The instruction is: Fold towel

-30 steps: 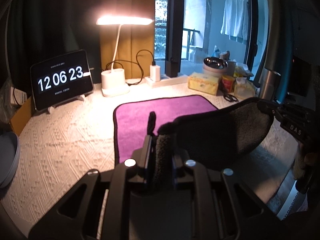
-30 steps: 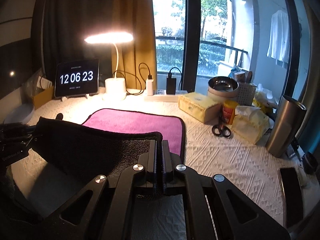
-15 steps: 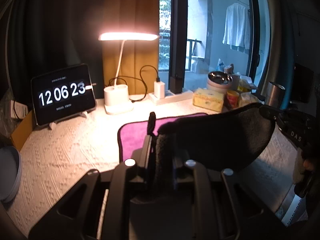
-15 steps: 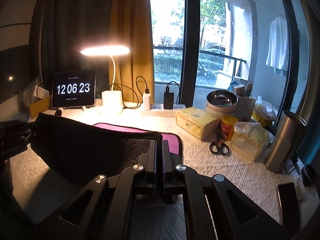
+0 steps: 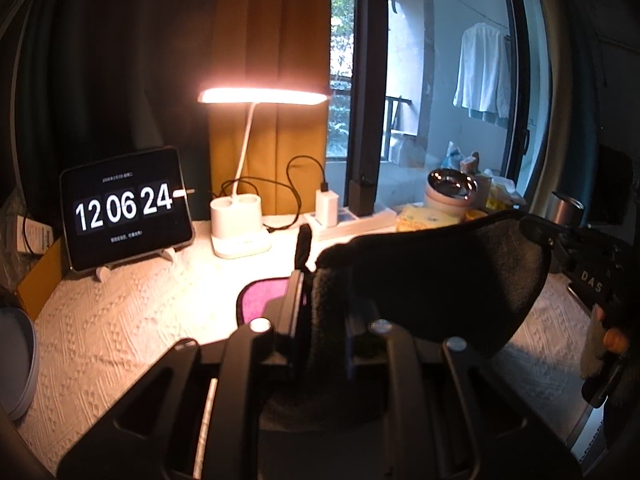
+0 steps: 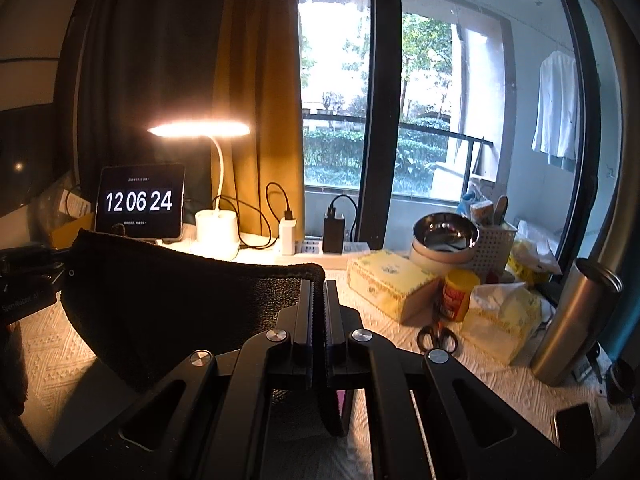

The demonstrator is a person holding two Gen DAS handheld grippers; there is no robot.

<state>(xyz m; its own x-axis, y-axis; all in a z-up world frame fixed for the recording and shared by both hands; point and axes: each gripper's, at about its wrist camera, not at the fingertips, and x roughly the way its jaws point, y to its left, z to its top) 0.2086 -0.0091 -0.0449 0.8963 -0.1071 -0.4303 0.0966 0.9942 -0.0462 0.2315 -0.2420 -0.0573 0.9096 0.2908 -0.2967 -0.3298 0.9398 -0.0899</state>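
Observation:
The towel is magenta on one face and looks black on the backlit face turned to me. Its near edge is lifted and stretched between both grippers above the table. My left gripper is shut on one corner; the right gripper's body shows at the far right of this view. A magenta strip still lies on the cloth-covered table. In the right wrist view my right gripper is shut on the other corner, and the towel hangs leftward to the left gripper at the frame edge.
At the back stand a tablet clock, a lit desk lamp and a power strip. To the right are tissue boxes, a steel bowl, scissors and a steel tumbler. A grey plate sits at the left.
Both grippers have risen and moved toward the back with the towel edge, so less magenta shows on the table. The clock went from 12:06:23 to 12:06:24.

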